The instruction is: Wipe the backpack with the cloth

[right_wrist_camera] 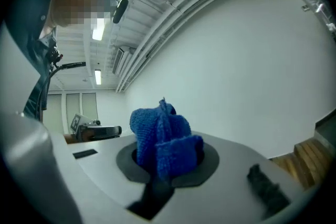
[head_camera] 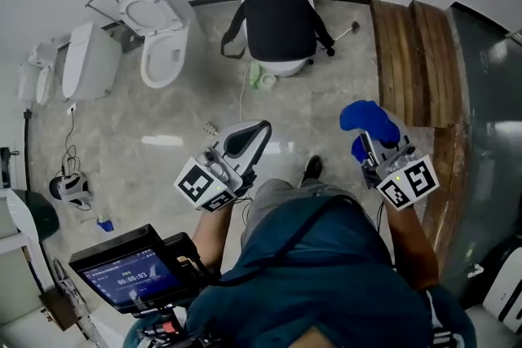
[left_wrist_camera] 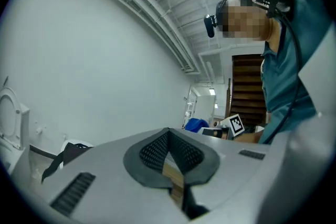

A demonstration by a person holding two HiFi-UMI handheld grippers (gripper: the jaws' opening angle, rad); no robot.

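Head view, looking steeply down over a pale stone floor (head_camera: 179,106). The left gripper (head_camera: 251,136) is held up in front of the person's body; its own view shows the two dark ribbed pads (left_wrist_camera: 152,150) brought together at their tips with nothing between them. The right gripper (head_camera: 369,144) is raised on the other side, its jaws closed on a bunched blue cloth (head_camera: 369,119), which stands up out of the jaws in loose folds. The black backpack (head_camera: 280,20) is well apart from both grippers, at the far edge of the floor by the wall. It rests upright on a white fixture (head_camera: 285,65), with its straps hanging down on both sides. Two white toilets (head_camera: 155,33) stand near the far left corner of the floor, and wooden steps (head_camera: 412,61) run along its right edge. A small lit screen (head_camera: 122,273) sits on the rig beside the person's left arm.
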